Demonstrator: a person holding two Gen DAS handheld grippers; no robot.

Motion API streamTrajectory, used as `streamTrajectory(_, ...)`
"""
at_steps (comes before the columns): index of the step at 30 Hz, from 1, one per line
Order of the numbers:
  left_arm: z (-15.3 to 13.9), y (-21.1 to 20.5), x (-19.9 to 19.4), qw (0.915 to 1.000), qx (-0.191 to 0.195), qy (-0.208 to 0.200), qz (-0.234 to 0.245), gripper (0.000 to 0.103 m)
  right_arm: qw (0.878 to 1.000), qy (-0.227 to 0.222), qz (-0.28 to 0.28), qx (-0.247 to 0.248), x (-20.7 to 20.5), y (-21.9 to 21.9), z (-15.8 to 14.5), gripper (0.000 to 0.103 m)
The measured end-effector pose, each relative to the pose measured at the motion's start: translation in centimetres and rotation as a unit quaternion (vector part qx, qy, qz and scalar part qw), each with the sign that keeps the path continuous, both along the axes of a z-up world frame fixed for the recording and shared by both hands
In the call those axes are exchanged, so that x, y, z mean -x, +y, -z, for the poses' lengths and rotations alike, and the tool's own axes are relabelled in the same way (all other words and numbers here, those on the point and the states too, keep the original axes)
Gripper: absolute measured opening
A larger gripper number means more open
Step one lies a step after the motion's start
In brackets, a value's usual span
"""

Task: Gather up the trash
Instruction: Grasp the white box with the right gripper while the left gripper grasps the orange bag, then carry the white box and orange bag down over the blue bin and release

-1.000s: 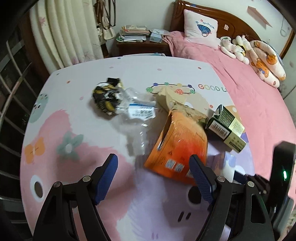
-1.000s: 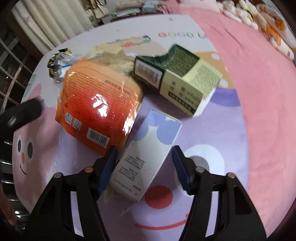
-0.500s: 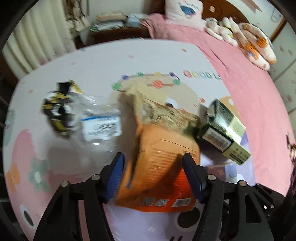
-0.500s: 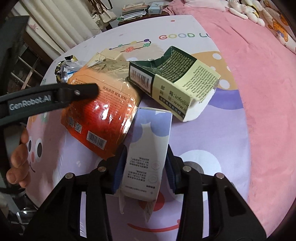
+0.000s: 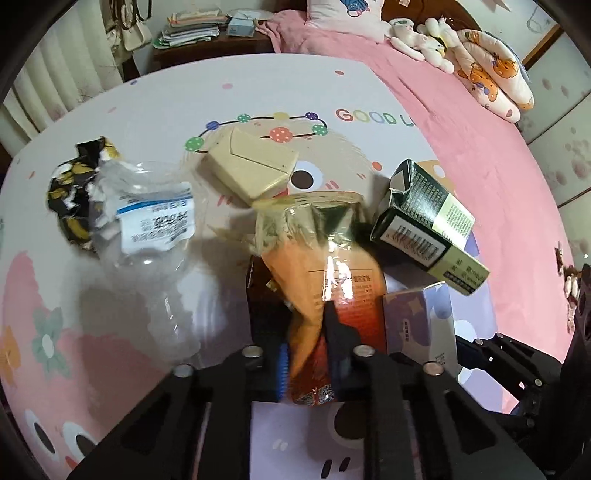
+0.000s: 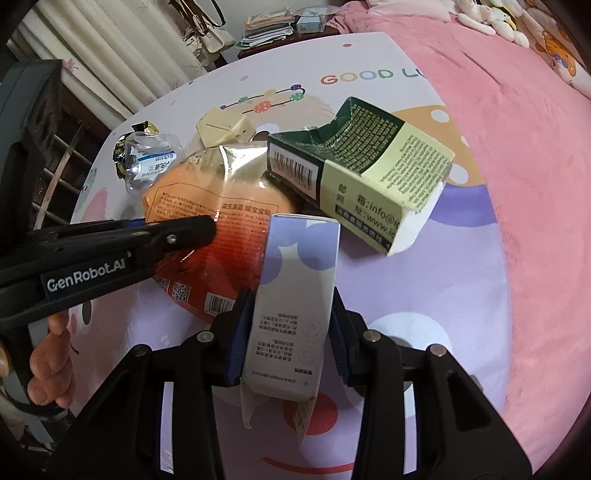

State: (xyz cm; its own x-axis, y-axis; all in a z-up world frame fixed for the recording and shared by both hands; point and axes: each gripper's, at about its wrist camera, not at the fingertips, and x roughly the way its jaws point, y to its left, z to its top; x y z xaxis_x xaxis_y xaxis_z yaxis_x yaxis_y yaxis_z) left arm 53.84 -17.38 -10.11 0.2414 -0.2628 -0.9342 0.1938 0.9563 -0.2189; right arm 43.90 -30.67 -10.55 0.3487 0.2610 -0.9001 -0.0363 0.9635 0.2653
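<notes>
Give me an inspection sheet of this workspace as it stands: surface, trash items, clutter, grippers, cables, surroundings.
Surface: cartoon-print sheet on a bed, reading GOOD.
Job's things: orange snack bag; lilac carton; torn green box resting on the bag's far edge; crushed clear bottle; black-and-yellow wrapper; beige box.
Clutter: nothing seen beyond the trash.
Grippers: left gripper has just closed, pinching the orange snack bag; right gripper clamped on the lilac carton.
Cables: nothing seen.
Surroundings: pink blanket, plush toys, pillow, nightstand with stacked papers, curtains.
</notes>
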Motion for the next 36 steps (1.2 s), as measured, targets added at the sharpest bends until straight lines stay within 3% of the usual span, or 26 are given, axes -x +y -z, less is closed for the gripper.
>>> streamTrajectory(2, -0.5, 0.1, 0.7, 0.9999, -0.005, -0.007, -0.008, 0.006, 1.0, 0.003, 0.0, -0.006, 0.4, 0.1, -0.1, 0.035)
streamTrajectory(12, -5.8, 4.5, 8.6, 0.9969, -0.032, -0.059, -0.04, 0.004, 0.999, -0.031, -0.022, 0.003, 6.5, 3.4, -3.9, 0.035)
streamTrajectory(26, -13.2, 14.3, 27.7, 0.9904, -0.035, -0.133, -0.017, 0.004, 0.996, -0.068, -0.038, 0.038, 20.7, 11.3, -9.4, 0.034)
streamTrajectory(36, -13.2, 19.7, 41.2, 0.9871, -0.034, -0.155, 0.016, 0.004, 0.995, -0.081, -0.034, 0.051, 32.0, 16.7, -10.6, 0.035)
